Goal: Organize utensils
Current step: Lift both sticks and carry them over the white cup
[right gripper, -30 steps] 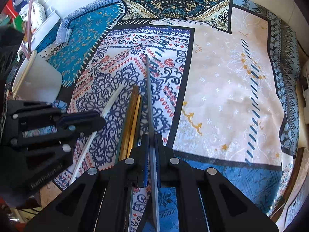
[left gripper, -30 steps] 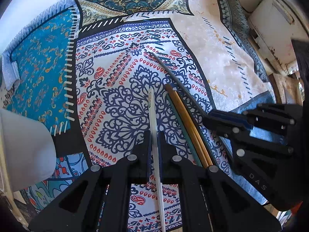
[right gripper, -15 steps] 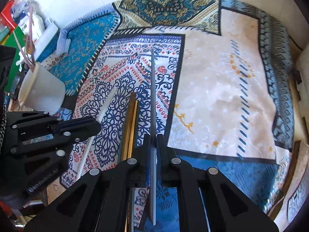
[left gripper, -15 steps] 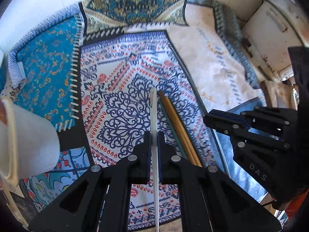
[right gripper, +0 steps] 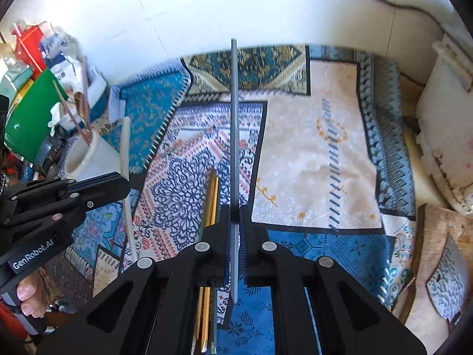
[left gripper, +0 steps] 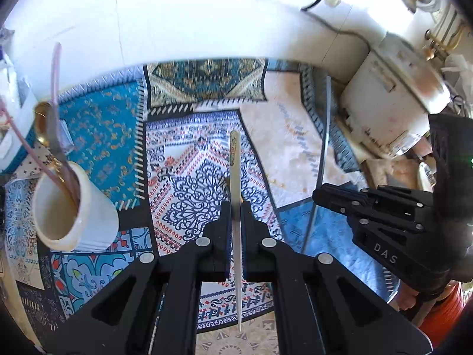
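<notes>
Here, at the far left of the left wrist view, a white ceramic cup (left gripper: 77, 207) stands on the patterned patchwork cloth (left gripper: 103, 136), with pale pink chopsticks (left gripper: 54, 68) and what looks like a gold spoon (left gripper: 43, 124) leaning out of it; blur makes the spoon hard to read. Right of the cup, the left gripper (left gripper: 235, 210) is clenched on a slim white chopstick (left gripper: 235, 165), which runs straight up the middle of the view, its decorated tip above the blue-and-white lace-patterned panel of the cloth. A gold-coloured tip peeks out just behind the stick at the jaws. Further right, the right gripper (left gripper: 322, 196) grasps a thin grey chopstick (left gripper: 325, 136), raised clear of the cloth. A white appliance (left gripper: 393, 100) sits at the cloth's right edge.

In the right wrist view, a green bowl (right gripper: 29, 124) and cluttered packets lie at the left, then the cup (right gripper: 88, 159), then the left gripper (right gripper: 118, 182) with its white chopstick (right gripper: 125, 153). A pair of yellow-gold chopsticks (right gripper: 211, 201) lies on the cloth just left of the right gripper (right gripper: 235, 216), whose jaws pinch the grey chopstick (right gripper: 234, 124).
</notes>
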`<state>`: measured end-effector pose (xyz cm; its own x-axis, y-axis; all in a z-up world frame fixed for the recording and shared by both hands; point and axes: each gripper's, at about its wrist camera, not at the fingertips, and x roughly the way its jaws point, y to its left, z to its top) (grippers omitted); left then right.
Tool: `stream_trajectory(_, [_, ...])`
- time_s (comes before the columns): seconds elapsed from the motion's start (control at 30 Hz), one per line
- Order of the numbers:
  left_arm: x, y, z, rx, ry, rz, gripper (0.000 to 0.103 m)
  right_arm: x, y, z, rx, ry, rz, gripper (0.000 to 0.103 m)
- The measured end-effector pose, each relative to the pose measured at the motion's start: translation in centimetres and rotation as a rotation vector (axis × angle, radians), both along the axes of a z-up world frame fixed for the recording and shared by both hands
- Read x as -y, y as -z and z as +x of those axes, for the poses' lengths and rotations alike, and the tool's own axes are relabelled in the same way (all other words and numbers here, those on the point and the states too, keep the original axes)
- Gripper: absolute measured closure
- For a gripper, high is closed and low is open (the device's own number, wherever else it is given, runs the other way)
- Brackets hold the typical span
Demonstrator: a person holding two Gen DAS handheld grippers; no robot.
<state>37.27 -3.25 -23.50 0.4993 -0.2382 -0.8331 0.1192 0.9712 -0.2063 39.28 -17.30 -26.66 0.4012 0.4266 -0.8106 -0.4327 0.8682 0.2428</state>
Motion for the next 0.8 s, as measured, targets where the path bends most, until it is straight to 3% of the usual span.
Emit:
stream_trajectory(0.33, [-0.4,-4.5,-2.4,0.128,-0.010,-0.002,0.099,0.0,-4.0,-1.9,0.103,0.002,0.037,0.098])
stream_trajectory(0.8, [-4.0,-10.5,-3.9,0.290,-0.069,-0.010,0.100,-2.2,-9.4,-2.8,0.219,-0.032,0.077,0.098])
